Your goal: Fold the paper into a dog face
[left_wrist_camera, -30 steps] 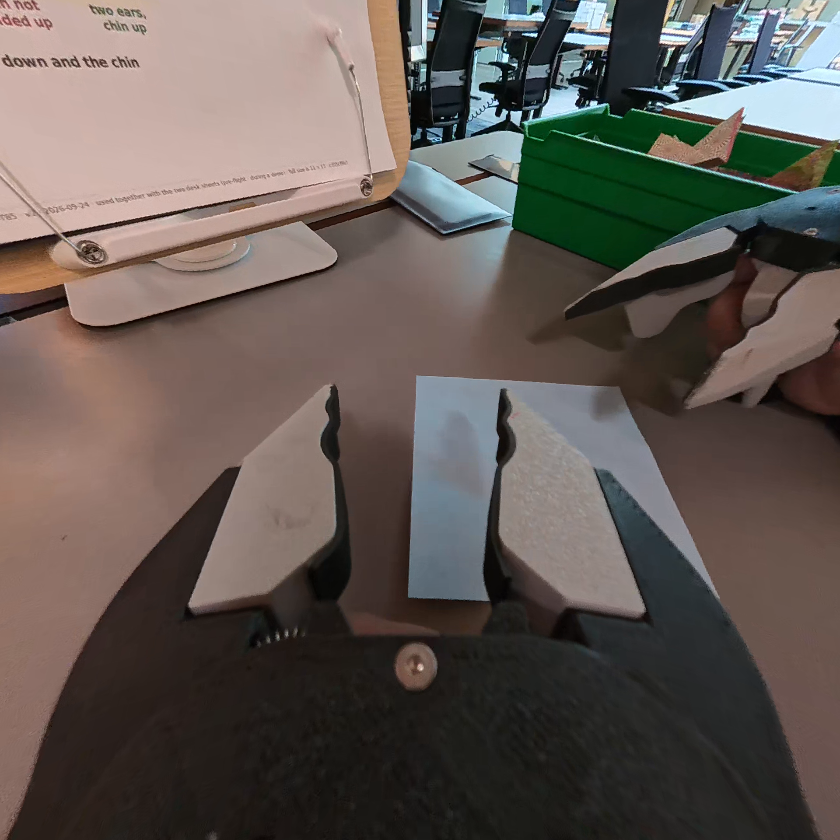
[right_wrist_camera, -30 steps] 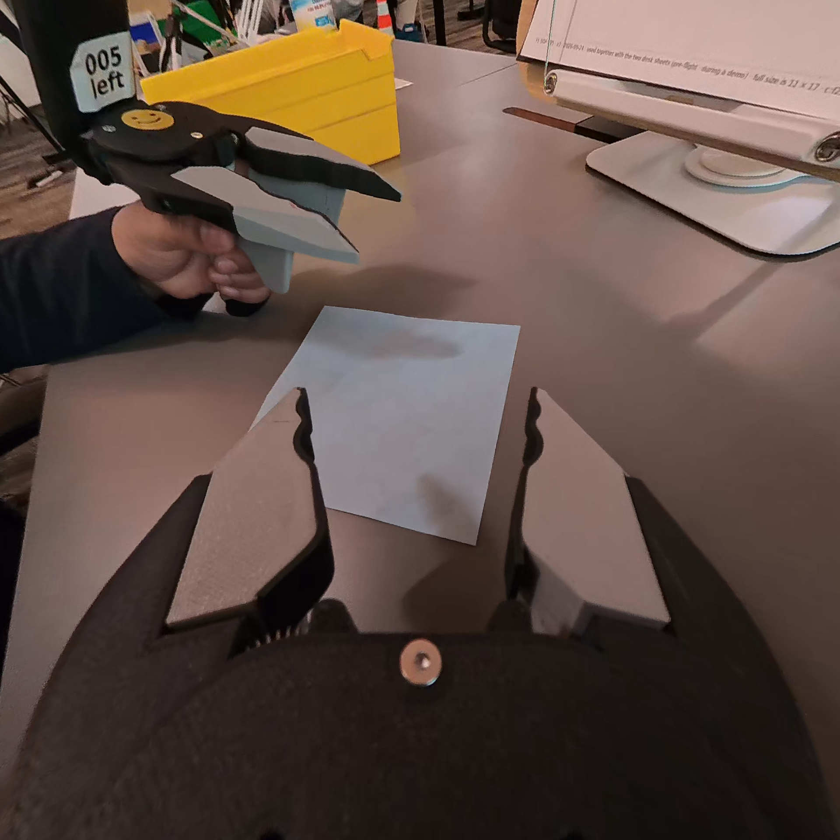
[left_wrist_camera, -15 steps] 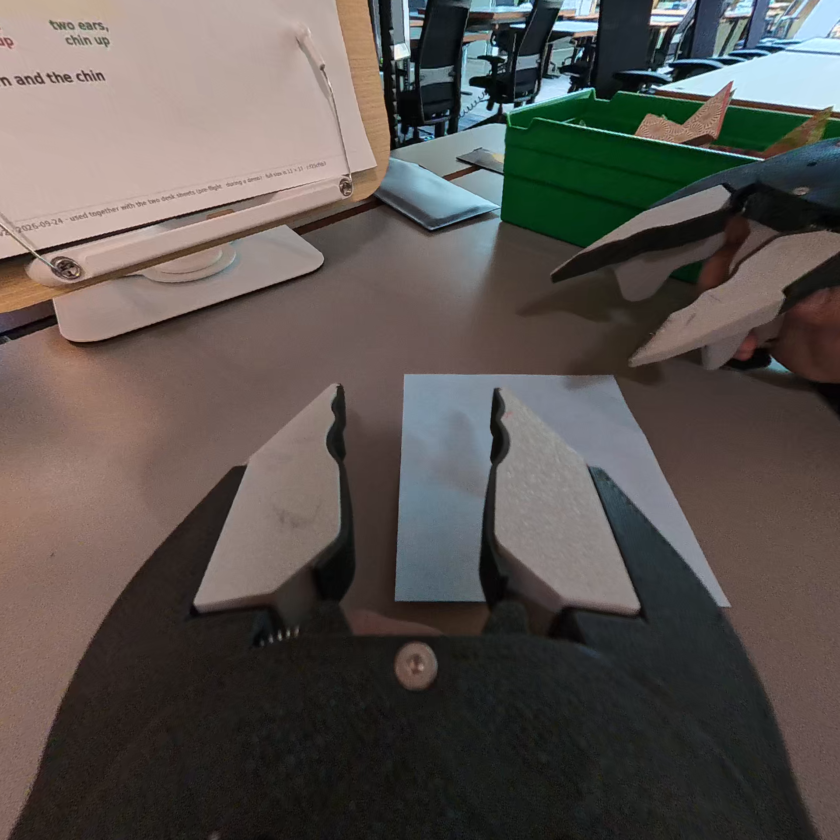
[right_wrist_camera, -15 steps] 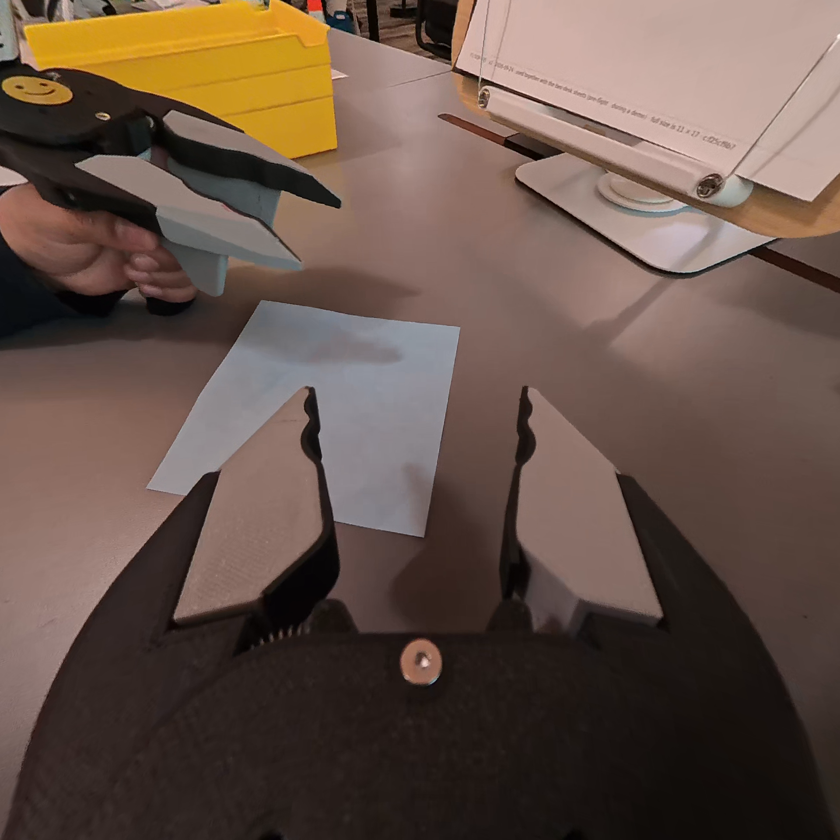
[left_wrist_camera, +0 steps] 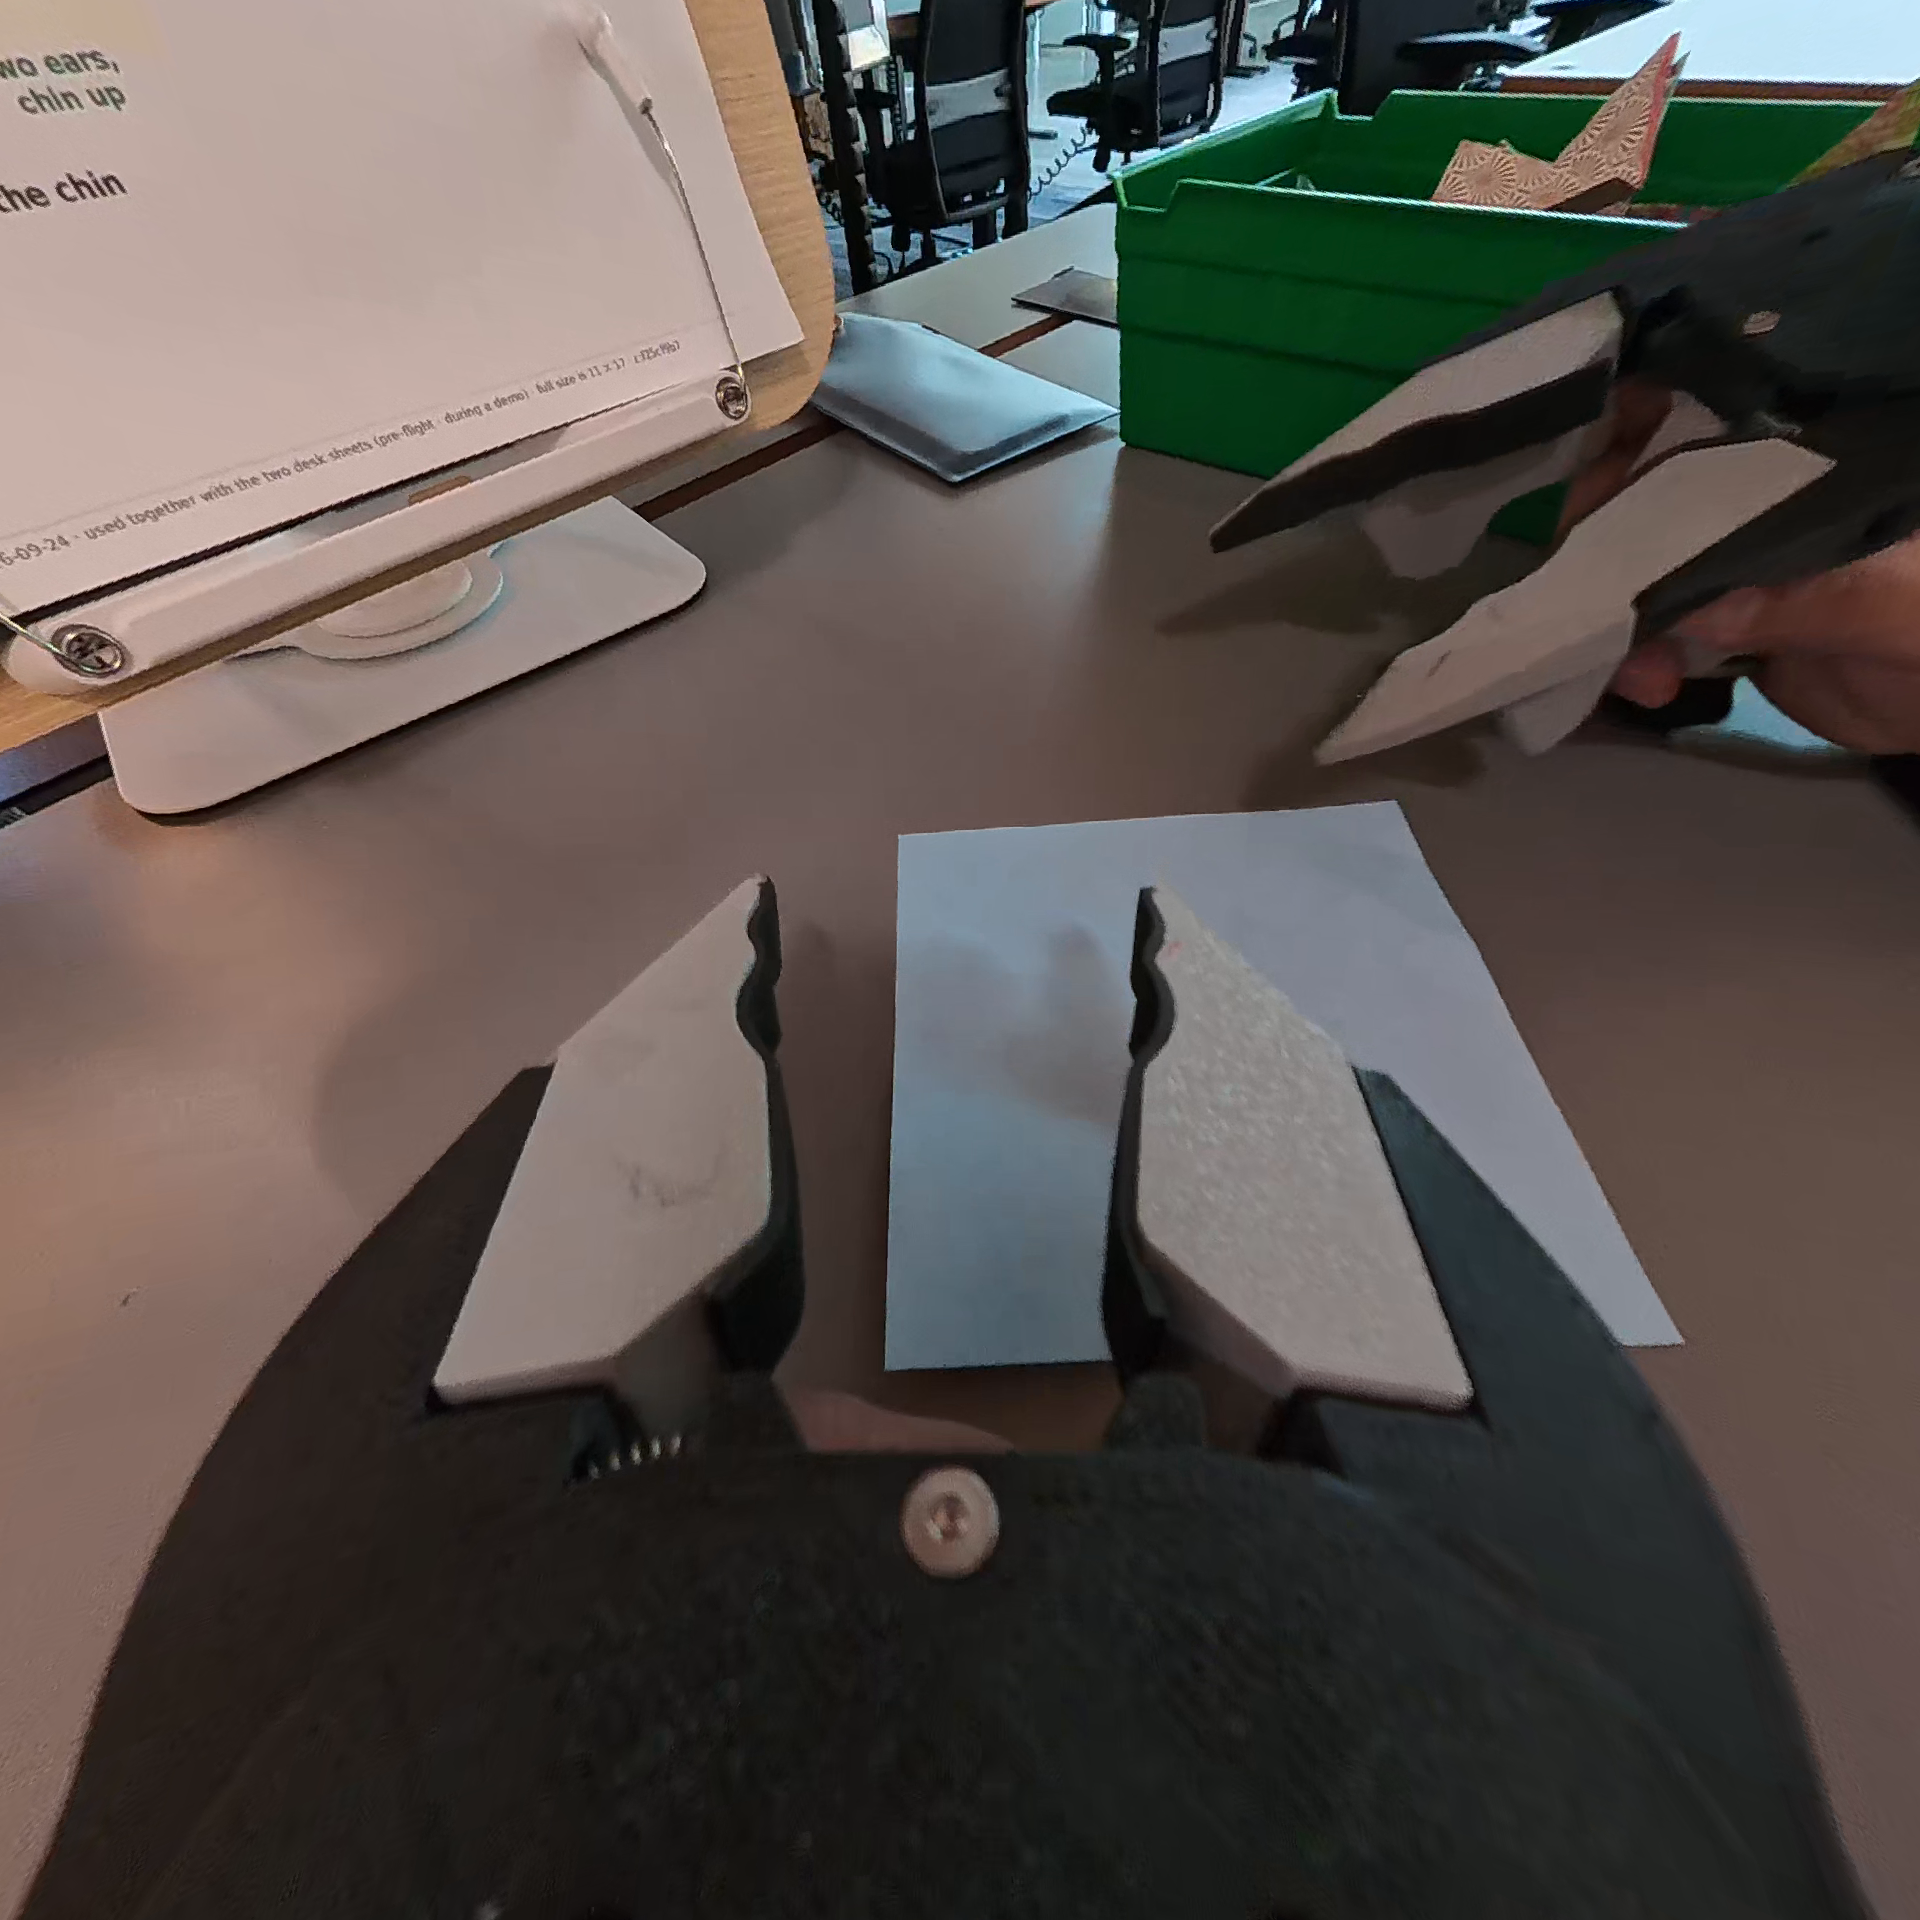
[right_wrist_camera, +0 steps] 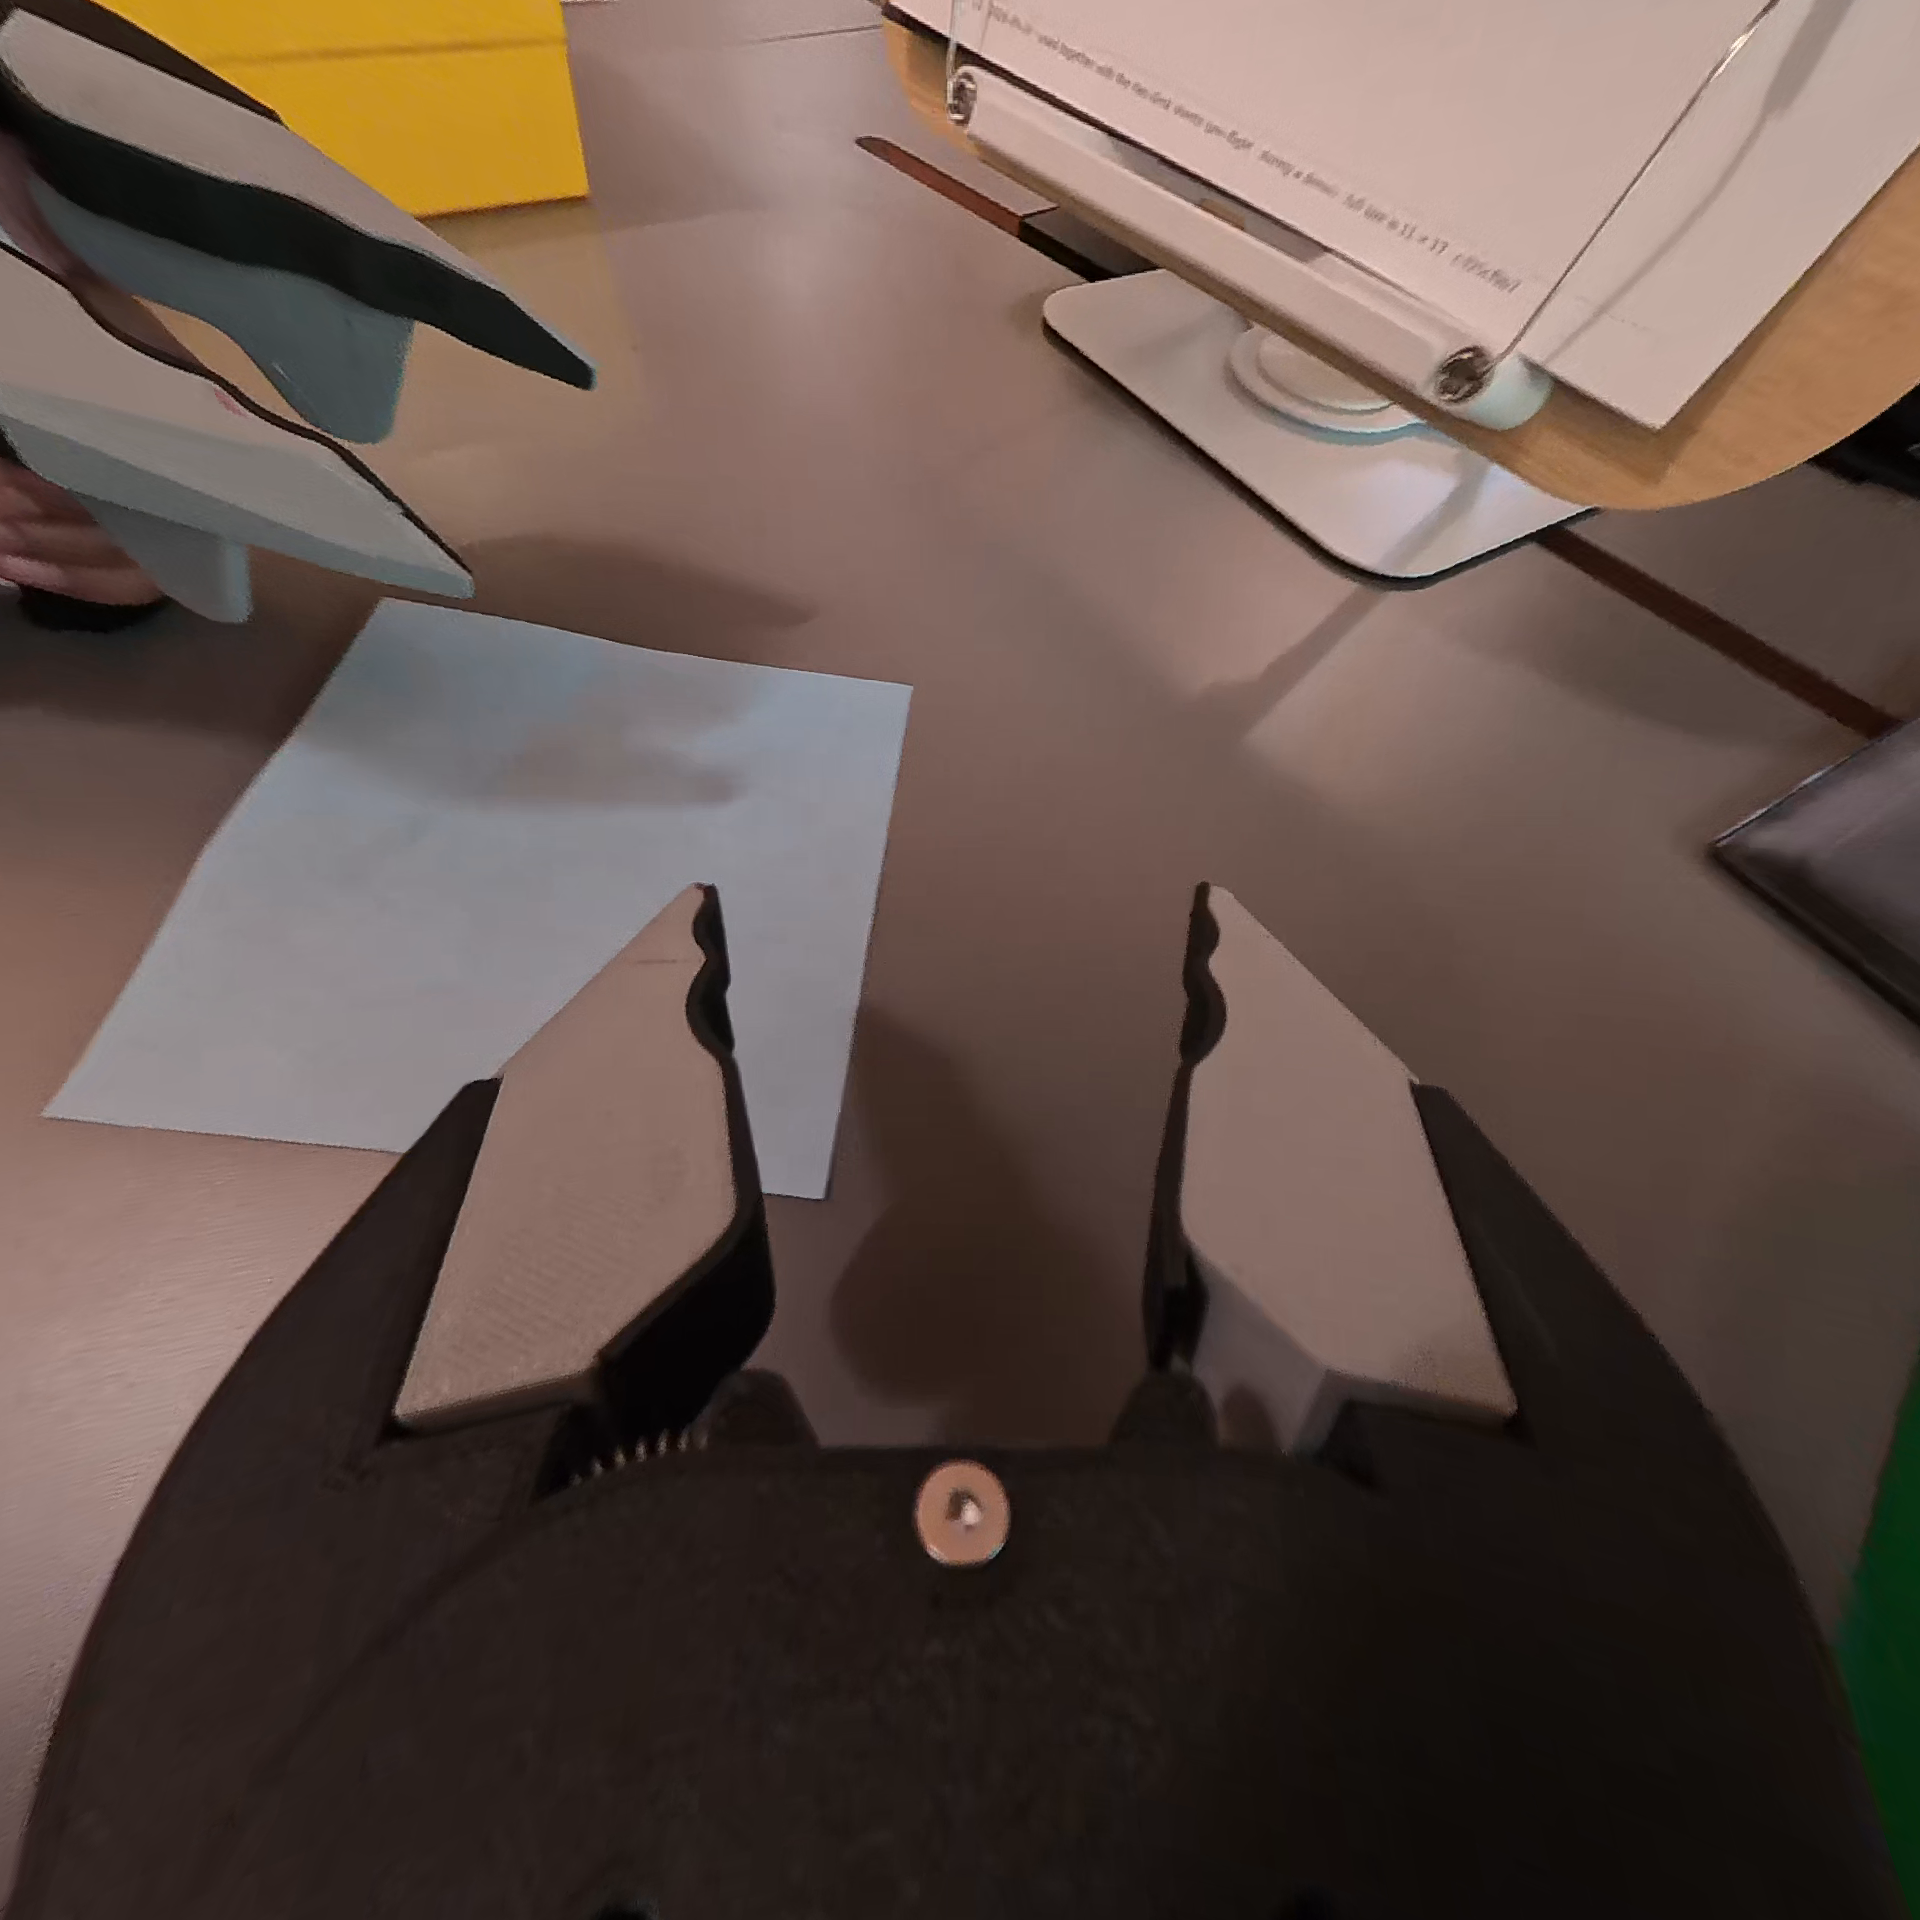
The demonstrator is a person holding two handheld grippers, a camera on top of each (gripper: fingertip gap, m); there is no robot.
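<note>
Paper (left_wrist_camera: pixel 1008 1143) lies flat on the table (left_wrist_camera: pixel 416 987), unfolded, no crease yet. Pale blue-grey, single sheet. In L wrist view it sits at 12 to 2 o'clock ahead of me, its left edge running between my L fingers. In R wrist view it's at 10–11 o'clock, its near-right corner by my R gripper's left finger.

L gripper (left_wrist_camera: pixel 954 894): jaws spread, nothing in them, hovering over the sheet's left part. R gripper (right_wrist_camera: pixel 954 896): jaws spread wide, empty, over bare table just right of the sheet. Can't tell if either tip touches the sheet.

Handling, my guess: v. light, thin, limp. It'll slide on this smooth top if I push sideways, and it'll flop if lifted by one point. Not fragile as such, but any stray pinch leaves a crease for good, and hard tips could tear an edge. Flat on the table means no gap under it, so a straight pinch from above won't bite.

Where to grab: a corner, prob. the near-right one at 11 o'clock from my R gripper, w/ one finger slid under the edge. L gripper should press down at the sheet's middle or opposite corner to stop it skating. Keep grip shallow, at the corner only.

Around: document stand (left_wrist_camera: pixel 343 582) at 10–11 o'clock in L view, green bin (left_wrist_camera: pixel 1299 312) at 1–2, yellow bin (right_wrist_camera: pixel 416 104) at 11 in R view. All well apart from the sheet.
</note>
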